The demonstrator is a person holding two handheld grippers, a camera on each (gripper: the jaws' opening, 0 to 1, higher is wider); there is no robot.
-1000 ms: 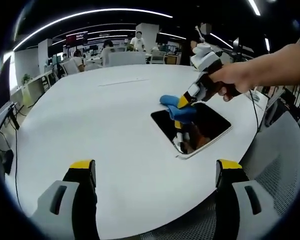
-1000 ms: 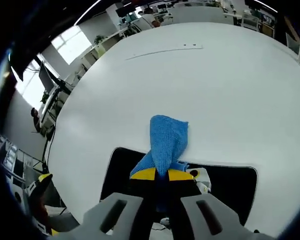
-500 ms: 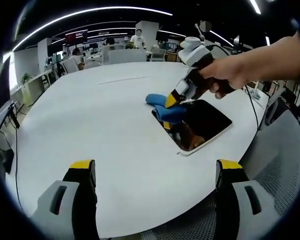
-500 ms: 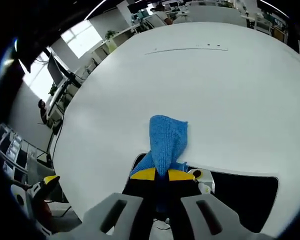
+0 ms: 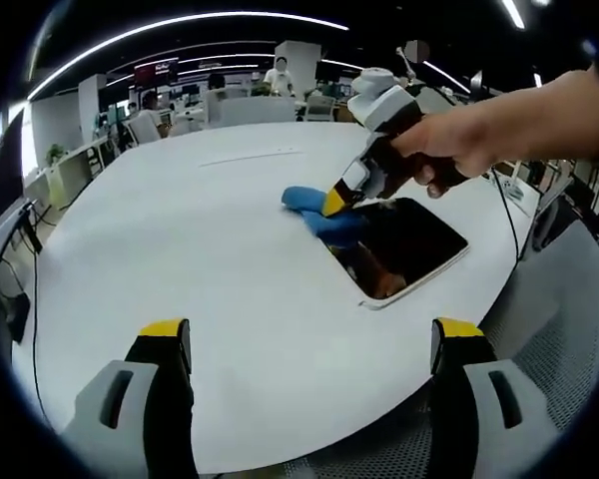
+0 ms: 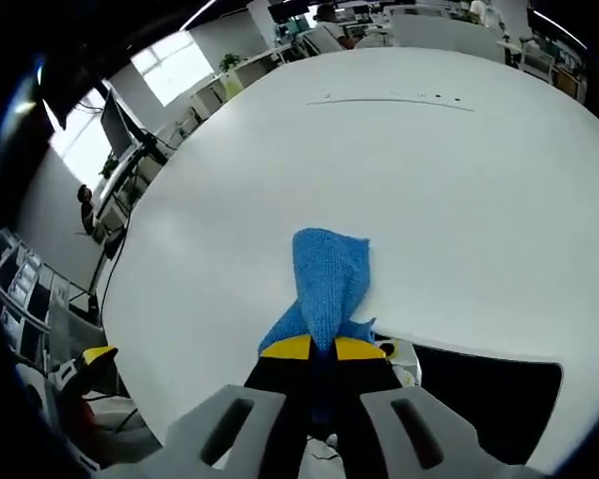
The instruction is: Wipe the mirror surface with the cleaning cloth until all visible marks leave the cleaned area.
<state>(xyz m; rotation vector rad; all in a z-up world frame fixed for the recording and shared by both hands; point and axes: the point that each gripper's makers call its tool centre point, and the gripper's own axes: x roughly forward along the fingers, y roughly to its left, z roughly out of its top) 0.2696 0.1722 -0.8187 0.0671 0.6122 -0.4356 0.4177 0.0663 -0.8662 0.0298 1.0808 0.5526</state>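
Where the left gripper view looks along its own left gripper (image 5: 304, 344), both jaws stand wide apart with nothing between them; well ahead, a hand (image 5: 459, 145) grips the right gripper (image 5: 331, 203), whose tips are buried in one blue cleaning cloth (image 5: 319, 212) at the near-left corner of one dark mirror (image 5: 404, 244) – its marks too small to judge; both lie on a round white table (image 5: 180, 249).

Seen from the right gripper view, the jaws pinch the cloth (image 6: 326, 279) – it trails forward onto the table (image 6: 429, 170); the mirror (image 6: 479, 394) sits right of the tips, partly cut off.

Blue knit cloth (image 6: 326, 284); white table (image 5: 180, 239); dark mirror (image 5: 404, 244), rim seemingly white; yellow-tipped tools.
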